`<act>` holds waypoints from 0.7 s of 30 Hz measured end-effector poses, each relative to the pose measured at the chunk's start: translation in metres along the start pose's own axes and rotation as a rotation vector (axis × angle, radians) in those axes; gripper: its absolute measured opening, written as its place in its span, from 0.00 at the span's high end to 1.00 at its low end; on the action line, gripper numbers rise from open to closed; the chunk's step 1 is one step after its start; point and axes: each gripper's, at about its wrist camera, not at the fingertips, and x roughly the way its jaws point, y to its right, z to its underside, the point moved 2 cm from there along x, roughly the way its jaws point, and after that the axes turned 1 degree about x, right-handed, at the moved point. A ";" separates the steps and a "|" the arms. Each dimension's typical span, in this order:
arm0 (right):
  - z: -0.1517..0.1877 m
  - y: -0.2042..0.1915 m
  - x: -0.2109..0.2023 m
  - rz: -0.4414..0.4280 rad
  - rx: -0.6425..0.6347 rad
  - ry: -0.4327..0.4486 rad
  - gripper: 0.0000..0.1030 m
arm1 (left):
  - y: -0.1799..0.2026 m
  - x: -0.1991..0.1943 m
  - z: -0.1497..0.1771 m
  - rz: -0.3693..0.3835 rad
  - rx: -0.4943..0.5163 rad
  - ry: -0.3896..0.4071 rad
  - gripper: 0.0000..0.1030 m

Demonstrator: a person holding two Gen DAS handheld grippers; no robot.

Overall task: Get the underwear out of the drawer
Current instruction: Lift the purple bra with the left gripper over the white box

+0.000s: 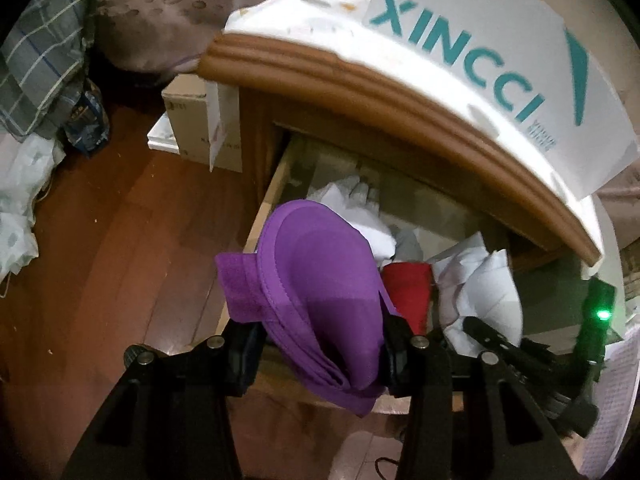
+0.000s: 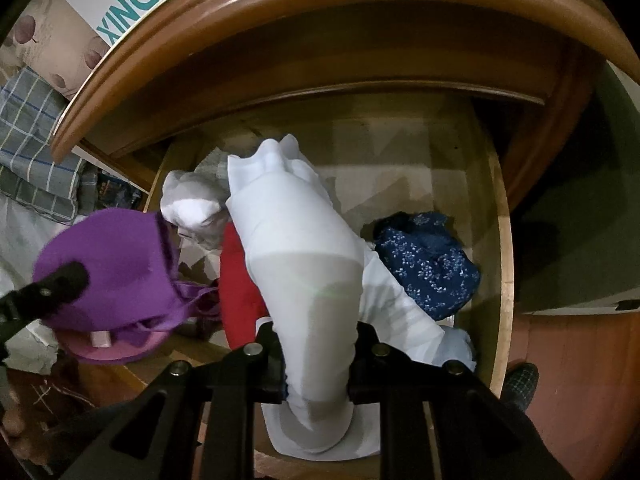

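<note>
Bunching between the left gripper (image 1: 320,354), one purple padded underwear (image 1: 320,280) hangs clamped; right gripper (image 2: 316,364) pinches one pale-blue garment (image 2: 296,248) above the drawer (image 2: 500,240).

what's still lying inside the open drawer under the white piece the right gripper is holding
In the drawer under the white garment: a red item to its left, a blue floral one to its right, and a grey-white bundle. Directly beneath the white garment is hidden.

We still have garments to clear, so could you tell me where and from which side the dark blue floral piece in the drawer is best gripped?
Pinch the raised crumpled top of the blue floral garment from above. It lies bunched and uncovered beside the drawer's right wall, which probably blocks a side approach.
</note>
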 end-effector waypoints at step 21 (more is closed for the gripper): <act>-0.001 0.015 -0.013 0.153 -0.021 0.077 0.82 | 0.028 -0.170 -0.073 0.014 0.105 0.317 0.58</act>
